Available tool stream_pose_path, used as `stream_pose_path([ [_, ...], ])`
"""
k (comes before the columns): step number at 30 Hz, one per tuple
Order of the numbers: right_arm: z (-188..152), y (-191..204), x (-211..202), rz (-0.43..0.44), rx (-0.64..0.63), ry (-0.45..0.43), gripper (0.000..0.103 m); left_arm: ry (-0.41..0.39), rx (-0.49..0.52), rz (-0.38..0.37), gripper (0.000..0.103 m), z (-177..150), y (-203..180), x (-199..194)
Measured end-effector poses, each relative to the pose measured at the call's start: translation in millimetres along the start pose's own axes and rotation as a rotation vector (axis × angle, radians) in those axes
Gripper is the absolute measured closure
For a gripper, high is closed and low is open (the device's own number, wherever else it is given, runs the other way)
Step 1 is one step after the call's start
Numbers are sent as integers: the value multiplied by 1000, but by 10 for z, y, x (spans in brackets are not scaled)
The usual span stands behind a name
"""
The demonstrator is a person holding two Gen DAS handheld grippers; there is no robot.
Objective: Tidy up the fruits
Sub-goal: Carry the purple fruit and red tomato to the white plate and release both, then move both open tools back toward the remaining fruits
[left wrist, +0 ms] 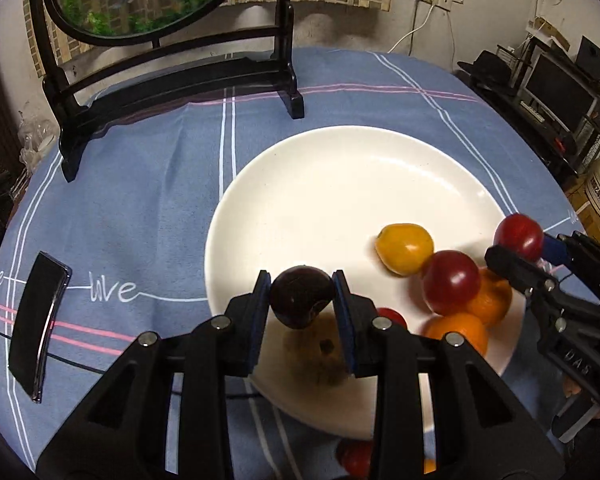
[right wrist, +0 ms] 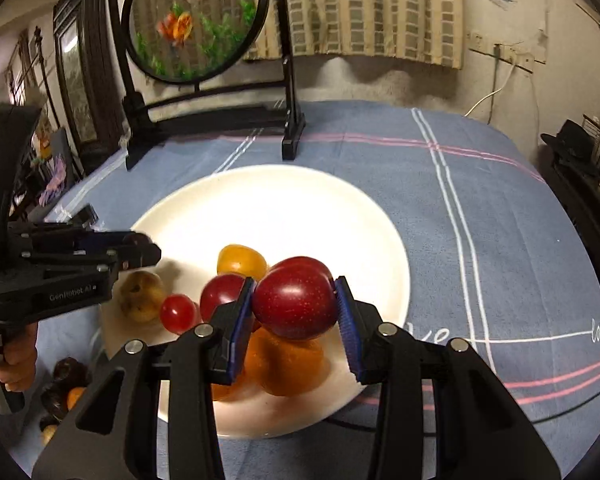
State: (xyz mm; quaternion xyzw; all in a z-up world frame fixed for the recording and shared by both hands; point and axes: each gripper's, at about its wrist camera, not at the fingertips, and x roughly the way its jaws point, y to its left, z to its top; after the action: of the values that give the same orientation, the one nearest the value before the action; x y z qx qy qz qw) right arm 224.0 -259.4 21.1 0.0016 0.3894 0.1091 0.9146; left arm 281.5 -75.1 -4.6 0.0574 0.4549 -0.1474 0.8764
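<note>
l gripper (left wrist: 301,294) pinching a dark purple plum (left wrist: 302,296) btwn its blue pads, both pads touching the fruit's sides, held above the near-left part of the white plate (left wrist: 320,176). under the jaws, on the plate, a brownish spotted fruit (left wrist: 324,354). just to the right of the l jaws: small red tomato (left wrist: 392,316), then a pile w/ a yellow fruit (left wrist: 404,248), a red plum (left wrist: 451,282) and two oranges (left wrist: 460,332).

r gripper (right wrist: 296,304) clamped on a big red plum (right wrist: 296,298), pads tight on both sides, held over the pile at the plate's (right wrist: 320,200) near-right rim. directly below the r jaws an orange (right wrist: 288,360); left of them another red fruit (right wrist: 220,296), a cherry tomato (right wrist: 178,312), and the brown fruit (right wrist: 140,296). beyond the jaws, the yellow fruit (right wrist: 242,262).

plate sits on a blue tablecloth (left wrist: 140,200). far past both jaws a dark framed round screen (right wrist: 196,20) stands on the cloth. left of the l jaws a black phone-like slab (left wrist: 40,328). more fruit off the plate, below-left of the r jaws (right wrist: 66,388), too dim to id.
</note>
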Motion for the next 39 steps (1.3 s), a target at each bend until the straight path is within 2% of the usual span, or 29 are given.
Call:
stream_pose_path([
  [1, -13, 3, 22, -3, -2, 6, 63, 4, -2, 4, 69, 2, -2, 32],
  [3, -24, -1, 47, -10, -3, 9, 60, -2, -5, 9, 53, 1, -4, 49],
  [4, -21, -7, 43, -13, -1, 8, 58, -12, -8, 17, 39, 2, 0, 41],
  [5, -22, -9, 34, -20, 1, 2, 49, -33, -11, 32, 34, -2, 4, 12],
  [6, -24, -6, 1, -31, 1, -14, 40, -47, -11, 37, 34, -6, 4, -19],
  [7, -28, -4, -24, -32, 3, -27, 40, -48, -9, 34, 34, -13, -1, -42],
  [13, -57, -46, -199, 3, 52, -38, 39, -53, -30, 28, 28, -94, 30, -225],
  [17, -185, -91, -392, 30, 106, -29, 39, -60, -31, 33, 21, -256, 49, -434],
  [20, -304, -88, -549, 29, 121, -31, 39, -71, -26, 28, 20, -421, 54, -618],
  [25, -583, -48, -847, 24, 134, -24, 39, -100, -24, 32, 13, -769, 43, -965],
  [31, -965, 56, -1169, 43, 149, -24, 38, -102, -19, 48, 11, -1140, 55, -1238],
  [38, -1414, 185, -1345, 40, 165, 15, 38, -84, -29, 71, 9, -1559, 135, -1390],
  [39, -1473, 205, -1365, 42, 163, 20, 36, -79, -37, 70, 9, -1616, 161, -1393],
])
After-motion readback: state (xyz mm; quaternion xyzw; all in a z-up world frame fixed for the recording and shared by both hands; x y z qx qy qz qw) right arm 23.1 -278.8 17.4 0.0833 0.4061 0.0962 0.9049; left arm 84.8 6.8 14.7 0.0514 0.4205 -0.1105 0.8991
